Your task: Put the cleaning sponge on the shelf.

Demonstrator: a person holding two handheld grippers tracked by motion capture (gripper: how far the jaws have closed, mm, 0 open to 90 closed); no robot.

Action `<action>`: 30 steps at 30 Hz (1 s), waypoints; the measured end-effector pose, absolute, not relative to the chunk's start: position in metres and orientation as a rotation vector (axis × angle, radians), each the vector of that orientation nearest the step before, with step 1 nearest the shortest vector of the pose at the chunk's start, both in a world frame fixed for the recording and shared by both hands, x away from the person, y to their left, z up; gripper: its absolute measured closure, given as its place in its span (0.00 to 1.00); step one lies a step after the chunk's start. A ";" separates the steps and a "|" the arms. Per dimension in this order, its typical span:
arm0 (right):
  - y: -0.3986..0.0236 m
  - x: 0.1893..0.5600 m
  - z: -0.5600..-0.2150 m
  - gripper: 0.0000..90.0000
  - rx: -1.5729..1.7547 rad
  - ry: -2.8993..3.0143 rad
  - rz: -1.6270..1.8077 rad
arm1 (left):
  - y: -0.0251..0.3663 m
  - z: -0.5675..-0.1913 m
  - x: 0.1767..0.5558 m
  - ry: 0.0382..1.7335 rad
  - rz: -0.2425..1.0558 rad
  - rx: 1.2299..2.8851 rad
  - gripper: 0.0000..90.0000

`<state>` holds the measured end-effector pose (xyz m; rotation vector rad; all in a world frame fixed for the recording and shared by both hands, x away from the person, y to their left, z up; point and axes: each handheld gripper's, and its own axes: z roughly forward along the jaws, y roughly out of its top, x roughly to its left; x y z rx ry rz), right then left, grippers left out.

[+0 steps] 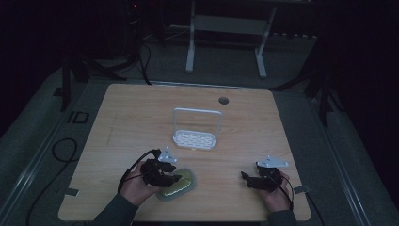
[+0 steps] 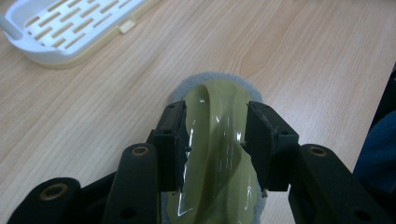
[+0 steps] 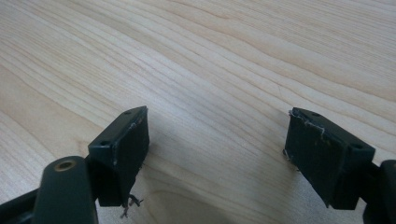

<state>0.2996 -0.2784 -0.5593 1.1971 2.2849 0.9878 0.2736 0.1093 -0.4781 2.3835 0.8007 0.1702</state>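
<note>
Overhead, the left gripper (image 1: 175, 178) sat on a yellow-green pad (image 1: 178, 185) near the front edge of the wooden table (image 1: 127, 113), with a white rack (image 1: 195, 138) beyond it and the right gripper (image 1: 246, 178) well apart to the side. Along the left gripper (image 2: 215, 140), the jaws clamped the glossy pad (image 2: 217, 154), which lay on what appeared to be grey felt. Along the right gripper (image 3: 217, 154), the jaws stood wide apart over bare wood.
</note>
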 end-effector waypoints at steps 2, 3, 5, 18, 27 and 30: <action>-0.278 0.300 -0.559 0.24 1.197 2.285 0.988 | 0.109 -0.478 0.275 0.809 0.154 2.389 0.65; -0.278 0.300 -0.559 0.24 1.197 2.285 0.988 | 0.109 -0.477 0.275 0.807 0.148 2.398 0.64; -0.278 0.300 -0.559 0.24 1.197 2.285 0.987 | 0.109 -0.477 0.276 0.806 0.144 2.404 0.64; -0.278 0.300 -0.559 0.24 1.197 2.285 0.989 | 0.100 -0.472 0.283 0.816 0.074 2.469 0.61; -0.278 0.300 -0.559 0.24 1.197 2.285 0.989 | 0.096 -0.470 0.286 0.798 0.062 2.529 0.60; -0.278 0.300 -0.559 0.24 1.197 2.285 0.989 | 0.095 -0.469 0.288 0.788 0.052 2.552 0.60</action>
